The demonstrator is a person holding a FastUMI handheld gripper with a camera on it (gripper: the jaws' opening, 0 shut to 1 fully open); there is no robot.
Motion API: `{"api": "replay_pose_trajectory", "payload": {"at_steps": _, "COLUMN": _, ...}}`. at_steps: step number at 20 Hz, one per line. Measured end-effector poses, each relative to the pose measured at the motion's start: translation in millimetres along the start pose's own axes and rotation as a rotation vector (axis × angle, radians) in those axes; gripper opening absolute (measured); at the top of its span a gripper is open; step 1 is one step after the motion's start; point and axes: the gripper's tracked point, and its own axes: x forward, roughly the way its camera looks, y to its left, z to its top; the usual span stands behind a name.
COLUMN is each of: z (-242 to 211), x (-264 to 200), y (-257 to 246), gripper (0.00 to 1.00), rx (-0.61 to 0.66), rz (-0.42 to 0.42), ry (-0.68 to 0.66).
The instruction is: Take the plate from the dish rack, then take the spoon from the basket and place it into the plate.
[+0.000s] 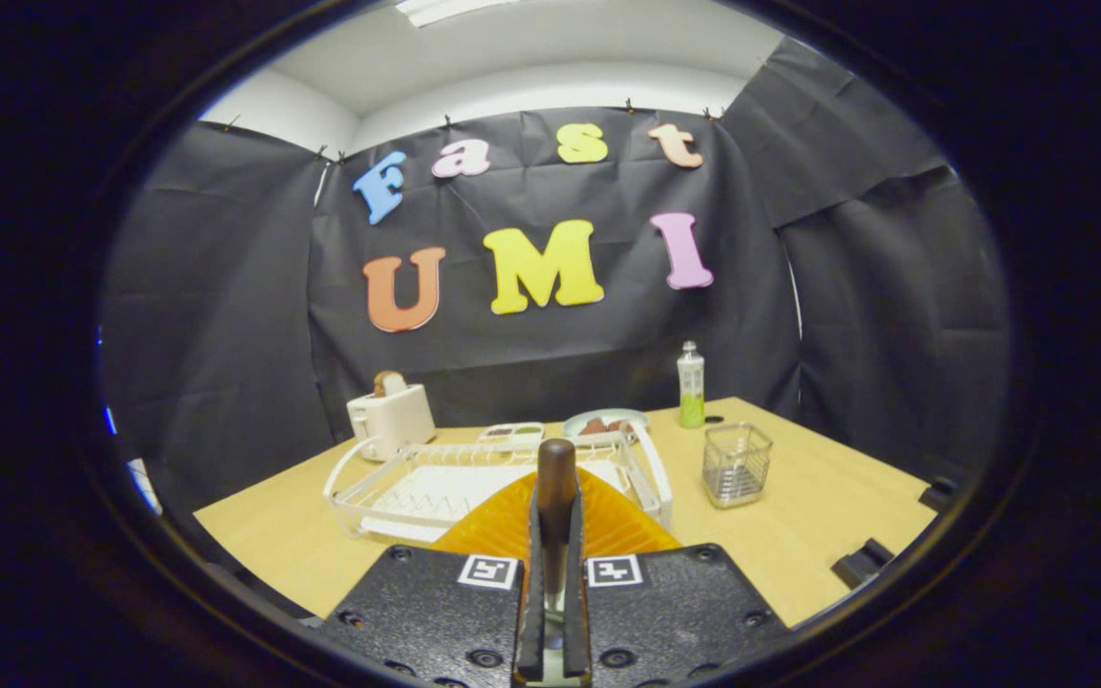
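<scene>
— What is the gripper point(555, 535) at?

— My fingers are drawn close together, both pressing on the spoon point(555, 478). I see its brown handle standing up between them, its rounded end above the fingertips; the bowl end I cannot make out

— And the plate point(512, 521)?

— The orange ribbed plate lies flat on the table point(799, 535), just ahead of my fingers and partly under them. The spoon handle rises in front of its middle. Whether the spoon touches the plate, I cannot tell

— Where is the rack point(436, 487)?

— The white wire rack sits just beyond the plate, a little to the left, with its curved handles at both ends. The plate's far edge overlaps the rack's near side in my view — touching or not, I cannot say

— The basket point(737, 463)?

— A small clear mesh basket stands upright to the right of the rack, apart from it and from the plate

— Anything further back?

— A white toaster point(391, 413) with something brown sticking out of its slot stands behind the rack's left end. Behind the rack's far side lie a small tray point(512, 433) and a pale dish point(605, 421) with something dark on it. A bottle point(691, 384) with green in its lower part stands upright beyond the basket, near the wall
</scene>
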Motion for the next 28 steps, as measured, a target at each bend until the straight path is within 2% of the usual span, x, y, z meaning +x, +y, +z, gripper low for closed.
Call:
{"api": "replay_pose_trajectory", "payload": {"at_steps": 4, "z": -26.1, "x": -2.2, "y": 1.8, "gripper": 0.14, "rx": -0.022, "rz": -0.014, "ry": 0.018}}
{"api": "replay_pose_trajectory", "payload": {"at_steps": 11, "z": -20.7, "x": -20.8, "y": -17.2, "gripper": 0.21, "rx": -0.082, "rz": -0.060, "ry": -0.055}}
{"api": "replay_pose_trajectory", "payload": {"at_steps": 13, "z": -13.0, "x": -29.2, "y": -24.1, "gripper": 0.29, "rx": -0.073, "rz": -0.073, "ry": -0.082}}
{"api": "replay_pose_trajectory", "payload": {"at_steps": 15, "z": -0.6, "x": -39.2, "y": -29.2, "gripper": 0.30, "rx": -0.077, "rz": -0.081, "ry": -0.122}}
{"api": "replay_pose_trajectory", "payload": {"at_steps": 17, "z": 17.3, "x": -52.8, "y": -31.6, "gripper": 0.41, "rx": -0.076, "rz": -0.086, "ry": -0.179}}
{"api": "replay_pose_trajectory", "payload": {"at_steps": 19, "z": 31.9, "x": -65.8, "y": -28.0, "gripper": 0.42, "rx": -0.073, "rz": -0.075, "ry": -0.222}}
{"api": "replay_pose_trajectory", "payload": {"at_steps": 20, "z": 36.4, "x": -70.5, "y": -26.2, "gripper": 0.46, "rx": -0.076, "rz": -0.072, "ry": -0.226}}
{"api": "replay_pose_trajectory", "payload": {"at_steps": 24, "z": 44.2, "x": -85.7, "y": -15.1, "gripper": 0.62, "rx": -0.081, "rz": -0.041, "ry": -0.184}}
{"api": "replay_pose_trajectory", "payload": {"at_steps": 27, "z": 50.7, "x": -92.8, "y": -12.7, "gripper": 0.82, "rx": -0.083, "rz": -0.024, "ry": -0.164}}
{"api": "replay_pose_trajectory", "payload": {"at_steps": 28, "z": 54.2, "x": -94.0, "y": -13.6, "gripper": 0.84, "rx": -0.079, "rz": -0.024, "ry": -0.163}}
